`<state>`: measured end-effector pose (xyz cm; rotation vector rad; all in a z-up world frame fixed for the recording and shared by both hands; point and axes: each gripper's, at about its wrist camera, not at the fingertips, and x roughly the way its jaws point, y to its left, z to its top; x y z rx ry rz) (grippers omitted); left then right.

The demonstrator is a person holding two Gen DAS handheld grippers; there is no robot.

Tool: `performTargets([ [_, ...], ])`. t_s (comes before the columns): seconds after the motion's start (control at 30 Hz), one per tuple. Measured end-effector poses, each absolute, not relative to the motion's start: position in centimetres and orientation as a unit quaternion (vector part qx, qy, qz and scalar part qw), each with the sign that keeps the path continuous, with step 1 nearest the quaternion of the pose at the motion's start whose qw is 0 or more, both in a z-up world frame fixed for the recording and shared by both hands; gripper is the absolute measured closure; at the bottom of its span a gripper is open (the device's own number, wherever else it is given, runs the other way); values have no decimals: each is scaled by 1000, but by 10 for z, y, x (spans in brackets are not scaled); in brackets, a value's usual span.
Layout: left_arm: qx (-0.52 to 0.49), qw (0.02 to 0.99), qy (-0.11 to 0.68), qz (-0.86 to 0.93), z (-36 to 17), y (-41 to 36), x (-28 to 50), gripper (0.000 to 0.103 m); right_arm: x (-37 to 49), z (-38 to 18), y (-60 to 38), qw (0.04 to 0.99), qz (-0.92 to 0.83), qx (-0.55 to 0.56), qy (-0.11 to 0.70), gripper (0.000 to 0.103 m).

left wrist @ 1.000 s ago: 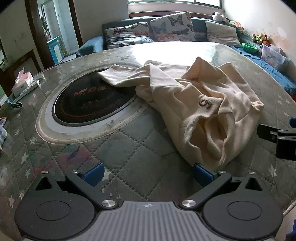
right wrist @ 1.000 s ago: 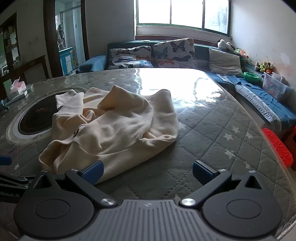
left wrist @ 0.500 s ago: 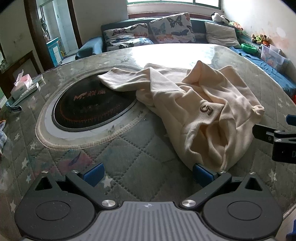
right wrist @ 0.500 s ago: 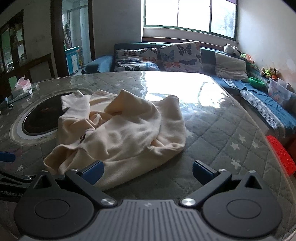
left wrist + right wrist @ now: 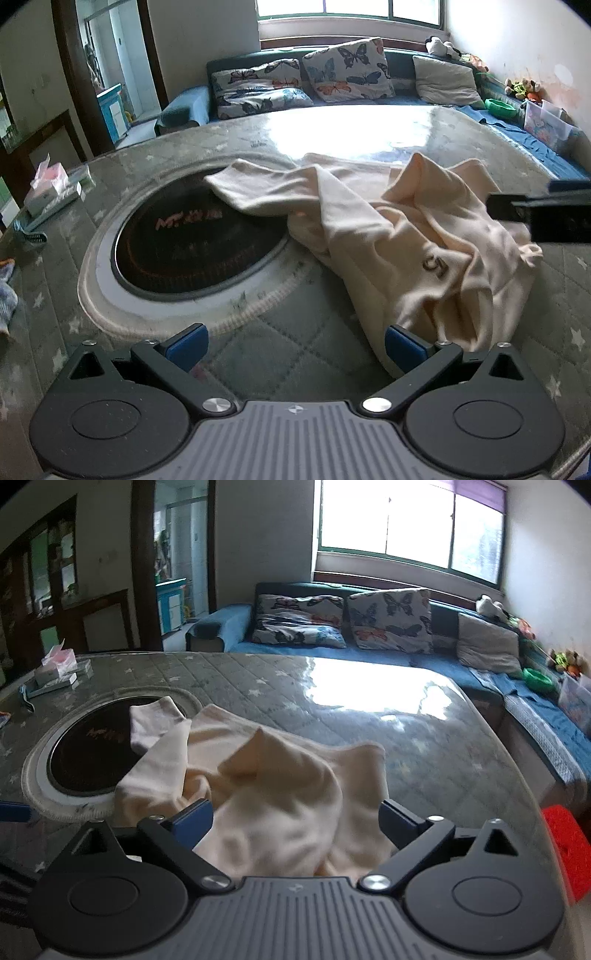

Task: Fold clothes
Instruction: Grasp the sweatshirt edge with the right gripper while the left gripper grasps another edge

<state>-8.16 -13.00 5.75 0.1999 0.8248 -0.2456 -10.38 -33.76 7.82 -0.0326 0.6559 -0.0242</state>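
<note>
A cream sweatshirt [image 5: 406, 240] lies crumpled on the tabletop [image 5: 280, 354], which is covered with a grey quilted cloth printed with small stars. Most of the garment sits to the right of a dark round plate [image 5: 192, 243] set into the surface, and one sleeve [image 5: 258, 188] stretches left across the plate's far edge. A small dark mark [image 5: 434, 264] shows on the front of the fabric. The left hand-held gripper [image 5: 293, 345] is spread wide with nothing between its fingers; its right blue pad [image 5: 402, 347] sits just beside the near hem of the sweatshirt, while the left pad [image 5: 186, 341] is over bare quilted cloth. The right hand-held gripper [image 5: 295, 821] is also wide apart, and a bunched fold of the sweatshirt [image 5: 273, 797] fills the space between its blue pads [image 5: 194, 818], though the fingers are not closed on the cloth. In the left wrist view, part of the right hand-held gripper [image 5: 543, 218] shows as a black bar at the right edge, over the far side of the garment. At the left end of the tabletop sits a tissue box [image 5: 48, 186]. Beyond the tabletop stands a blue sofa [image 5: 391, 653] with butterfly-print pillows [image 5: 391, 620], under a bright window [image 5: 410, 528]. A red stool [image 5: 563, 845] shows low at the right in the right wrist view.
</note>
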Motion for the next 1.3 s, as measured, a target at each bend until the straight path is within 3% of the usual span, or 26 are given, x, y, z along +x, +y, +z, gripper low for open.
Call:
performTargets([
  [0.33, 78, 919, 370, -115, 77, -120, -46, 0, -33, 74, -338, 942, 21, -48, 332, 17],
  [0.5, 73, 927, 349, -114, 83, -121, -21, 1, -6, 58, -338, 934, 36, -59, 352, 29],
  [0.7, 65, 927, 344, -133, 85, -135, 12, 7, 11, 43, -342, 926, 48, -55, 372, 51],
  [0.9, 73, 918, 353, -162, 77, -162, 44, 15, 7, 44, -347, 927, 54, -51, 368, 81],
  [1.0, 88, 911, 369, -160, 66, -174, 58, 24, 1, 49, -355, 930, 51, -36, 362, 95],
  [1.1, 98, 906, 382, -155, 57, -180, 66, 36, -11, 58, -364, 935, 39, -30, 350, 100],
  [1.2, 98, 899, 395, -160, 49, -182, 68, 54, -28, 68, -376, 942, 21, -20, 334, 100],
  [1.27, 96, 897, 399, -164, 45, -182, 68, 79, -38, 73, -386, 944, 11, -11, 329, 100],
  [1.3, 95, 896, 400, -167, 44, -182, 67, 83, -43, 75, -389, 944, 11, -7, 330, 100],
])
